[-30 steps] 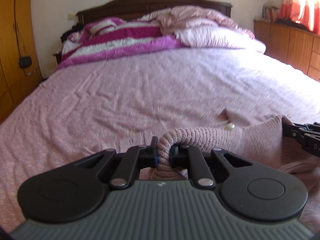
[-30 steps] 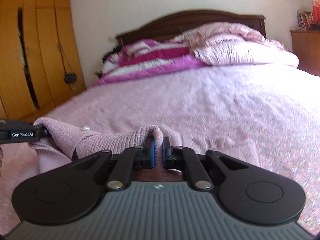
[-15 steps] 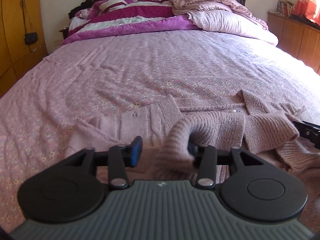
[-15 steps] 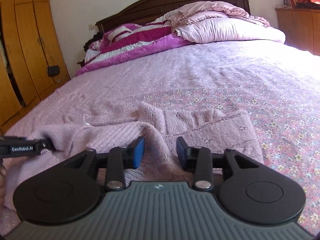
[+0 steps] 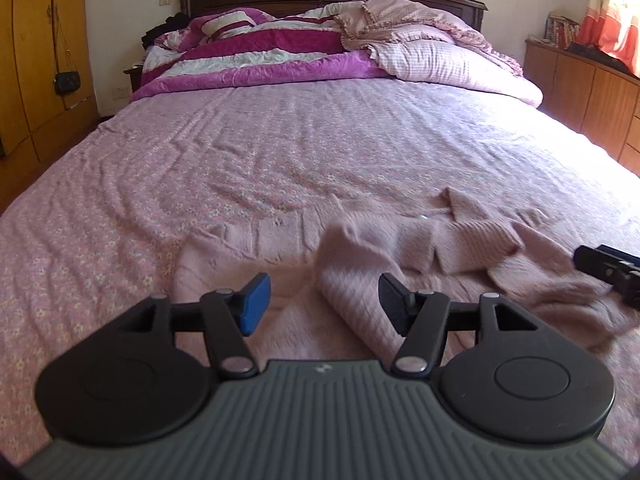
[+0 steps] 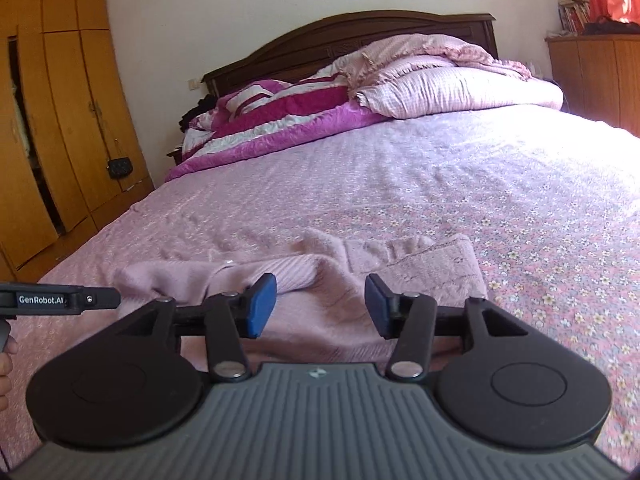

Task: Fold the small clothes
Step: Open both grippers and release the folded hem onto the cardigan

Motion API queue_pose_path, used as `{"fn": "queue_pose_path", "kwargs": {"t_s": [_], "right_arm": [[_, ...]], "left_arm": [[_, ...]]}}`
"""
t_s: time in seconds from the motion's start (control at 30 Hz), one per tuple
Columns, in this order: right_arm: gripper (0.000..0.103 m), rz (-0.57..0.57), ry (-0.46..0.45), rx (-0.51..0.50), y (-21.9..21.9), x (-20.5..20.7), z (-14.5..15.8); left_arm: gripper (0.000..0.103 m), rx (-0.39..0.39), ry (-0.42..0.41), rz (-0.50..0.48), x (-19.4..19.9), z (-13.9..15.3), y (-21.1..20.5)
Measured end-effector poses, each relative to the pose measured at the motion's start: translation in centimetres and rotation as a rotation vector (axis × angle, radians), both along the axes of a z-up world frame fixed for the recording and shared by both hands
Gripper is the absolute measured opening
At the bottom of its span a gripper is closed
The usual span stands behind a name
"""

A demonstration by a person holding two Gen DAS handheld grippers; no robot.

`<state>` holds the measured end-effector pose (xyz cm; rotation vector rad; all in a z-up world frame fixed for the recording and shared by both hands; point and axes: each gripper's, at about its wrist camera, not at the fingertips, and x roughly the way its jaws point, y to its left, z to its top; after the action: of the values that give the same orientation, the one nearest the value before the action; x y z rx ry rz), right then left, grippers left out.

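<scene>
Left claw (image 5: pixel 324 304), right claw (image 6: pixel 320 306): jaws just opening, apart, gripping nothing.

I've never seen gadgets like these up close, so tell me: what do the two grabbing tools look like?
Both look alike. The left gripper and the right gripper each have a grey ribbed body, two round black discs, and black linkage bars with silver rivets leading to jaws faced with blue pads. The left one's side, seen from the right wrist camera, carries white "GenRobot.AI" lettering. No cables or sleeves show.
</scene>
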<state>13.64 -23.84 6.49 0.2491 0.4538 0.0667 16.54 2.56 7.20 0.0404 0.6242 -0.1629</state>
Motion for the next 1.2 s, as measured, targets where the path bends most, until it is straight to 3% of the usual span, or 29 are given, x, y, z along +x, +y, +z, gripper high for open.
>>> {"fn": "queue_pose_path", "kwargs": {"t_s": [0.3,0.67,1.0,1.2], "right_arm": [[0.063,0.024,0.021,-0.018,2.2,-2.7,-0.9],[0.064,0.011,0.052,-0.03,2.3,-4.3,-1.9],[0.064,0.041,0.039,-0.105,3.3,-4.1,-1.9],[0.064,0.076,0.0,-0.201,4.0,-3.3,-1.0]], "left_arm": [[0.062,0.024,0.009,-0.069,-3.1,-1.0,-1.7],[0.062,0.071,0.043,-0.091,-3.1,-3.3,-3.3],[0.062,0.14,0.0,-0.089,-2.9,-4.3,-4.2],[0.062,0.189,-0.038,-0.107,-3.0,-4.4,-5.0]]}}
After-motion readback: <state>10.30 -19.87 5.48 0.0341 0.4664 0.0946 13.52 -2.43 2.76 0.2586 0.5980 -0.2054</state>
